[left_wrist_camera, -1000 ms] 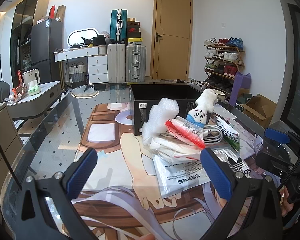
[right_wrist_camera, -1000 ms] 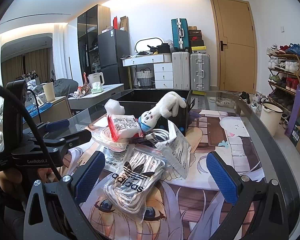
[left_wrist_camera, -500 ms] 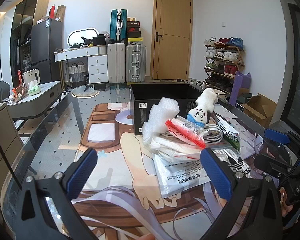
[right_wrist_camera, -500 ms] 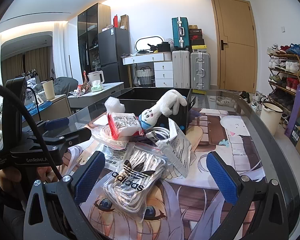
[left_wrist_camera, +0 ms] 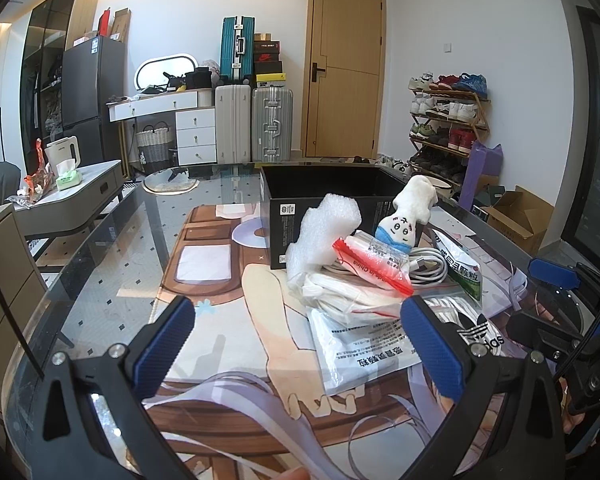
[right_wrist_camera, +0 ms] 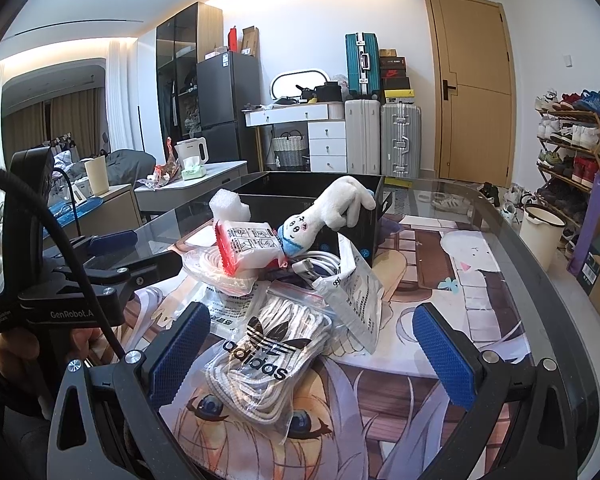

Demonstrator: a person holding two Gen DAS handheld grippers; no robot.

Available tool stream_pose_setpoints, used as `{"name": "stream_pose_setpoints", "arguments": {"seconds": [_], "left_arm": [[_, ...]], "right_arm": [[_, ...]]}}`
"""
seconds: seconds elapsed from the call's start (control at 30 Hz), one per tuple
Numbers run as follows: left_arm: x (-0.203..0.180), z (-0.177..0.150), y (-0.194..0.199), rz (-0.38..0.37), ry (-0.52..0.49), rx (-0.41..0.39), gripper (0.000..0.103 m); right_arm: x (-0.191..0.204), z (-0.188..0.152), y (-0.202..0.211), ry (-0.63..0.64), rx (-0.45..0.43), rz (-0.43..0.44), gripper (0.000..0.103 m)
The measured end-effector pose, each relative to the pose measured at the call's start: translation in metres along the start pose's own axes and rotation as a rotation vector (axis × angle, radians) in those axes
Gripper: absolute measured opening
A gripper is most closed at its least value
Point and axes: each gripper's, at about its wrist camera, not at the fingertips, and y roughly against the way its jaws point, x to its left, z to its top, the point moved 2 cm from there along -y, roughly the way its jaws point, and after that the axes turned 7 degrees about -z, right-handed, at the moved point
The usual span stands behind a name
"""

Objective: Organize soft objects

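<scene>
1. Here's the heap of soft things: a clear zip bag of white laces with a black Adidas logo (right_wrist_camera: pixel 274 354) lies nearest, on the printed anime desk mat (right_wrist_camera: pixel 480 308) in the middle of the glass desk (left_wrist_camera: pixel 100 264).
2. Behind it, a white plush toy with a blue collar (right_wrist_camera: pixel 320 220) leans on the open black cardboard box (left_wrist_camera: pixel 320 196), beside a white foam chunk (left_wrist_camera: pixel 324 228) and a red-edged plastic packet (left_wrist_camera: pixel 374 260).
3. The right gripper (right_wrist_camera: pixel 320 344) hangs over the lace bag, jaws wide apart, empty.
4. The left gripper (left_wrist_camera: pixel 300 340) faces the pile too, spread and empty.
5. Risk, I reckon: slippery bags overlap, so a pinch could drag neighbours or topple the plush.
</scene>
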Motion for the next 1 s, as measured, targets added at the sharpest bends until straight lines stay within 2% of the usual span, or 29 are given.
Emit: {"name": "stream_pose_setpoints", "arguments": {"seconds": [0.53,0.8,1.0], "left_arm": [[0.008,-0.001,0.006,0.010,-0.021,0.005,0.103],[0.012,0.001,0.004,-0.008,-0.015,0.039,0.103],[0.012,0.002,-0.005,0.007,-0.029,0.078,0.103]], "right_arm": [[0.002,-0.008,-0.001,0.020,0.042,0.010,0.103],[0.010,-0.010,-0.010,0.026,0.115,0.049,0.103],[0.024,-0.013,-0.023,0.039,0.168,0.035,0.103]]}}
